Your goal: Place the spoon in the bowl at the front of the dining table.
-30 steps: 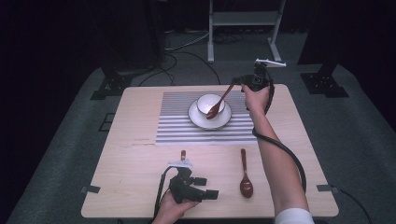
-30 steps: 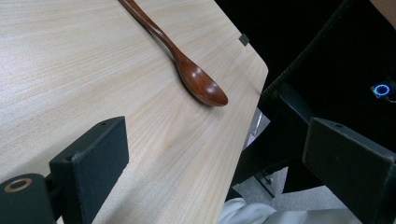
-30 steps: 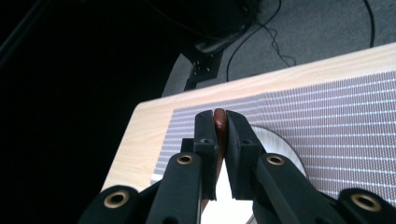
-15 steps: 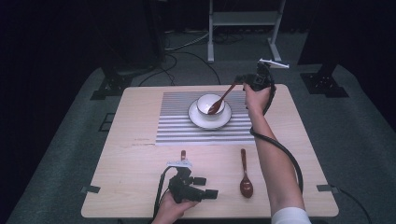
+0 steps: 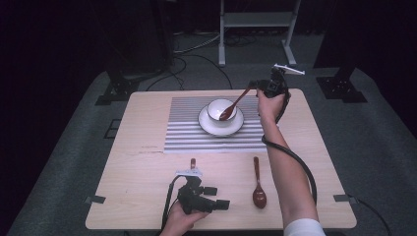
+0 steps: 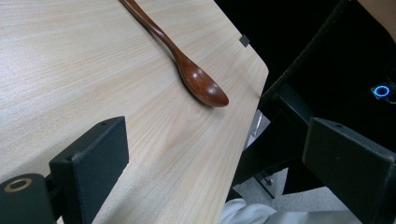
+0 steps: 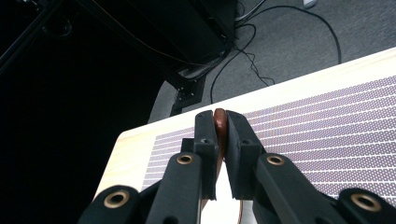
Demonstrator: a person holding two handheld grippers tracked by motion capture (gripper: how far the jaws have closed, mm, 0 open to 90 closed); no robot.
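A white bowl [image 5: 216,109] stands on a white saucer [image 5: 206,127] on the striped mat [image 5: 187,132]. My right gripper [image 5: 254,87] hovers just right of the bowl, shut on the handle end of a brown wooden spoon [image 5: 235,104] whose scoop dips into the bowl. In the right gripper view the handle [image 7: 220,122] is pinched between the jaws of the right gripper [image 7: 219,128]. My left gripper [image 5: 223,196] lies near the table's front edge, open, pointing right toward a second wooden spoon [image 5: 258,189]. That spoon [image 6: 196,81] lies ahead of the empty, wide-apart jaws of the left gripper [image 6: 219,140].
A short brown handle tip [image 5: 193,162] pokes out just behind the left gripper. The wooden table [image 5: 147,172] ends close to the right of the loose spoon. A metal stand [image 5: 255,19] and cables lie on the floor beyond the table.
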